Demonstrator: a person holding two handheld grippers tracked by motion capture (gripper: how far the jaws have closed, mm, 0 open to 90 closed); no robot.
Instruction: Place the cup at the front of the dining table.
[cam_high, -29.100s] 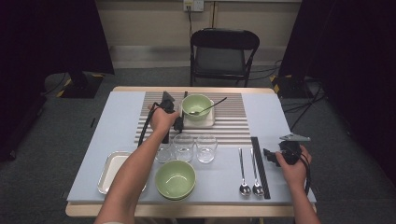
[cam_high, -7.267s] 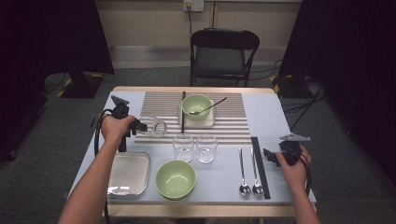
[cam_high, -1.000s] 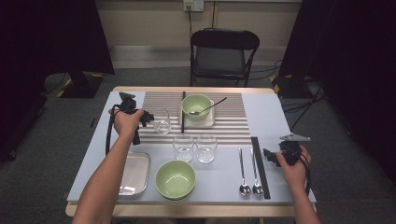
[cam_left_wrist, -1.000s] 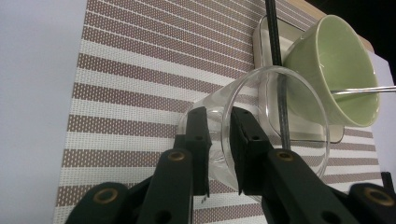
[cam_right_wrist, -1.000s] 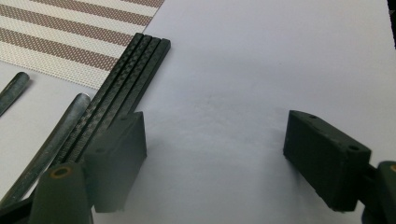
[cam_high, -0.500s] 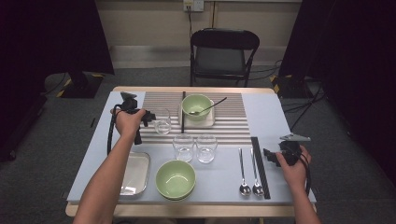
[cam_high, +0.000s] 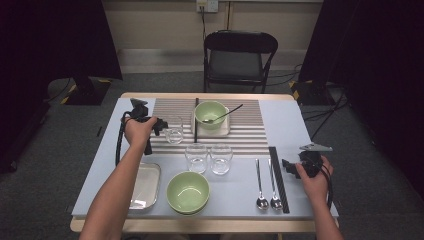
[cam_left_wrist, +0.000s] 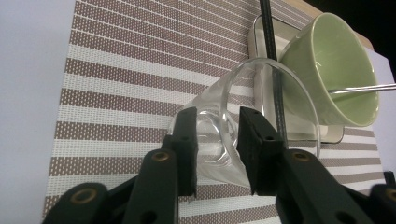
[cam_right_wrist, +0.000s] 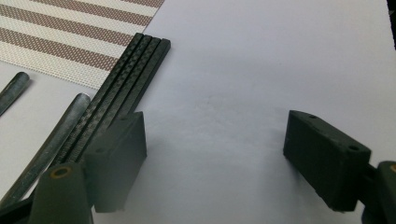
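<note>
A clear glass (cam_high: 174, 131) stands upright on the left part of the striped mat (cam_high: 250, 132). My left gripper (cam_high: 164, 127) reaches it from the left. In the left gripper view the glass (cam_left_wrist: 243, 93) sits between the jaws of that gripper (cam_left_wrist: 217, 135), which have just been opening and no longer squeeze it. My right gripper (cam_high: 287, 166) rests at the right edge of the table, open and holding nothing (cam_right_wrist: 215, 144), beside the black chopsticks (cam_right_wrist: 126, 79).
A small green bowl (cam_high: 210, 112) with a spoon sits on a tray just right of the glass. Two more glasses (cam_high: 196, 157) (cam_high: 221, 158), a large green bowl (cam_high: 188, 191), a metal tray (cam_high: 145, 182) and two spoons (cam_high: 260, 185) fill the near side. A chair (cam_high: 240, 55) stands beyond.
Seconds ago the left hand carried the glass rightward along the mat; over the last second both hands stayed put and the left jaws spread slightly around the glass.
</note>
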